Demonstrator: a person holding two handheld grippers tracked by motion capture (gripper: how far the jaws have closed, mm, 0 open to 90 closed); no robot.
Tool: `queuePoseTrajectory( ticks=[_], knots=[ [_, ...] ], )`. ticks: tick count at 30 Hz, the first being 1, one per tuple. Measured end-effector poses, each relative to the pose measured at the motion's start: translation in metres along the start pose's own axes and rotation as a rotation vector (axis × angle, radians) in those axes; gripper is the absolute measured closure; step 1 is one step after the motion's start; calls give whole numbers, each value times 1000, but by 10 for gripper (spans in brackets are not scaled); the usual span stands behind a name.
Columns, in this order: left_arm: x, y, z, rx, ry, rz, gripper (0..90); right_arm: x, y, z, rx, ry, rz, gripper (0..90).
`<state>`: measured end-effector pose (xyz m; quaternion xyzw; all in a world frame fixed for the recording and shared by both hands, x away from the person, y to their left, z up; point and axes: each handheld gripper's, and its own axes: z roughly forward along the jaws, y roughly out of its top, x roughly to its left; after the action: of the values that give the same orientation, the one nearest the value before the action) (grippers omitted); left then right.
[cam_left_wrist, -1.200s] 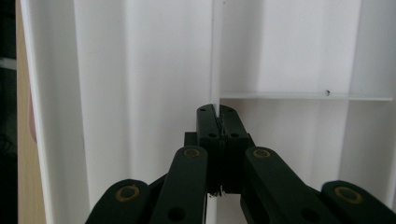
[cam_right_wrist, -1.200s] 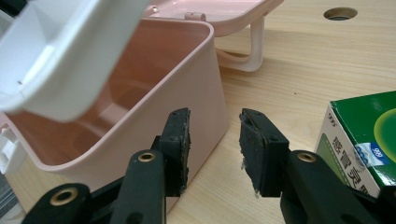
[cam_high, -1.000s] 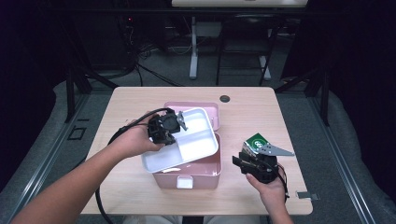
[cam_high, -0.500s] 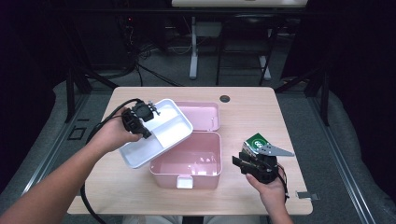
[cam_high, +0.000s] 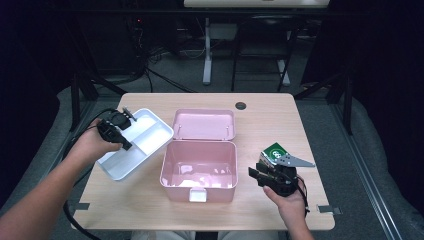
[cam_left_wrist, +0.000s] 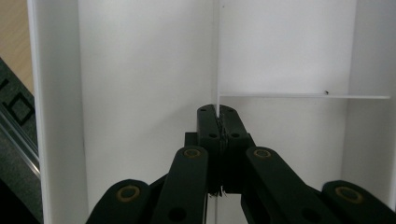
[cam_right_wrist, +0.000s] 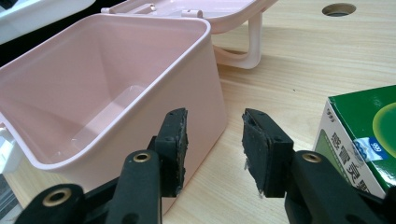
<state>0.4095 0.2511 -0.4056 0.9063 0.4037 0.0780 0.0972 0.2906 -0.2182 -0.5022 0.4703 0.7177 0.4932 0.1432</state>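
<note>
My left gripper (cam_high: 121, 131) is shut on the thin divider wall (cam_left_wrist: 218, 70) of a white compartment tray (cam_high: 142, 145). It holds the tray over the table's left side, just left of the open pink box (cam_high: 200, 165). In the left gripper view the jaws (cam_left_wrist: 218, 114) meet on the divider with the white tray floor behind them. The box is empty and its lid (cam_high: 204, 124) lies folded back. My right gripper (cam_high: 260, 174) rests at the box's right front corner and stands open with nothing between its fingers (cam_right_wrist: 215, 140). A green carton (cam_right_wrist: 364, 135) sits just to its right.
The wooden table (cam_high: 300, 120) has a round cable hole (cam_high: 241, 105) near its far edge. The pink box's handle (cam_right_wrist: 247, 46) hangs behind the lid. Dark floor, cables and desk legs lie beyond the table.
The left gripper has carried the white tray out of the pink box and leftward, a little lower. The box now stands empty. The right hand has stayed in place.
</note>
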Motion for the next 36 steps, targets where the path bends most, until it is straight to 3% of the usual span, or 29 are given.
queuePoseTrajectory(
  ticks=[8,29,36],
  knots=[
    [14,-17,21,15,-15,-51,895,0,0,0,0,-3,-2,593],
    [14,-35,117,64,-63,-137,895,0,-1,2,11,-3,2,574],
    [15,-42,129,48,-56,-152,894,0,1,1,31,-20,-11,548]
  ],
)
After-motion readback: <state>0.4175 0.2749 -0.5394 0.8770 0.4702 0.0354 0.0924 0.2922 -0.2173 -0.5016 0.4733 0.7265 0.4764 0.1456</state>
